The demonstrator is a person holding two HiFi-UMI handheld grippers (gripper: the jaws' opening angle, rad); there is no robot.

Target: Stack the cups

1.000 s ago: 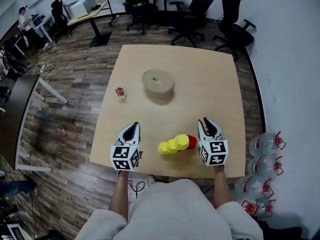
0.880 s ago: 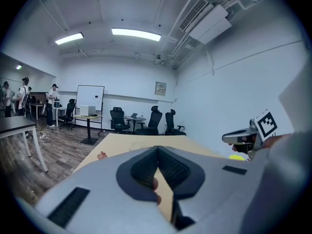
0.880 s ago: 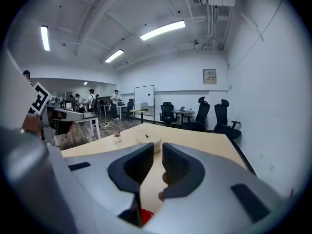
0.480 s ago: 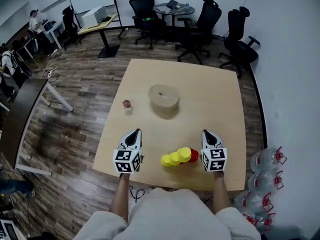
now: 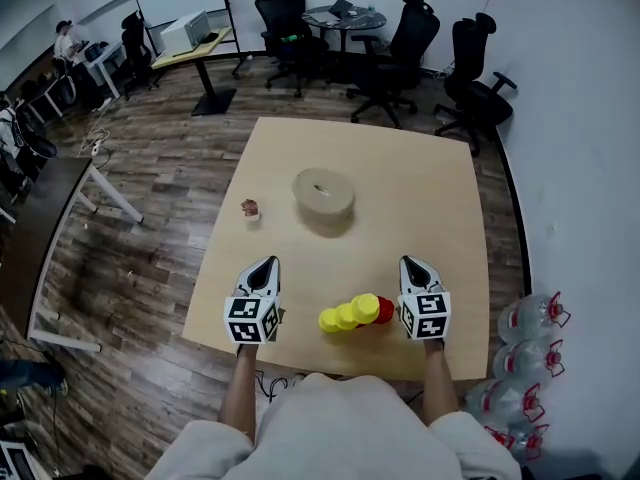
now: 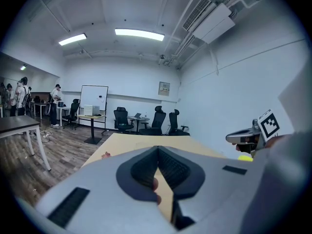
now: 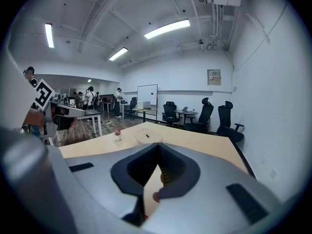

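A nested row of yellow cups [image 5: 346,315] lies on its side near the front edge of the tan table [image 5: 420,188], with a red cup [image 5: 385,310] at its right end. My right gripper [image 5: 412,264] rests just right of the red cup, shut with nothing in it; its jaws meet at the tip [image 7: 158,148]. My left gripper [image 5: 264,266] is apart from the cups on their left, also shut and empty [image 6: 158,150]. From the left gripper view, the right gripper [image 6: 249,135] and a bit of yellow cup [image 6: 244,157] show at the right.
A round tan disc-shaped container [image 5: 323,191] sits mid-table, and a small reddish item in a white pot [image 5: 249,209] lies left of it. Water bottles [image 5: 530,318] stand on the floor to the right. Office chairs [image 5: 400,38] stand beyond the far edge.
The right gripper's jaws, slightly apart a second ago, have closed. Both grippers stay beside the cup row; the head view has shifted a little.
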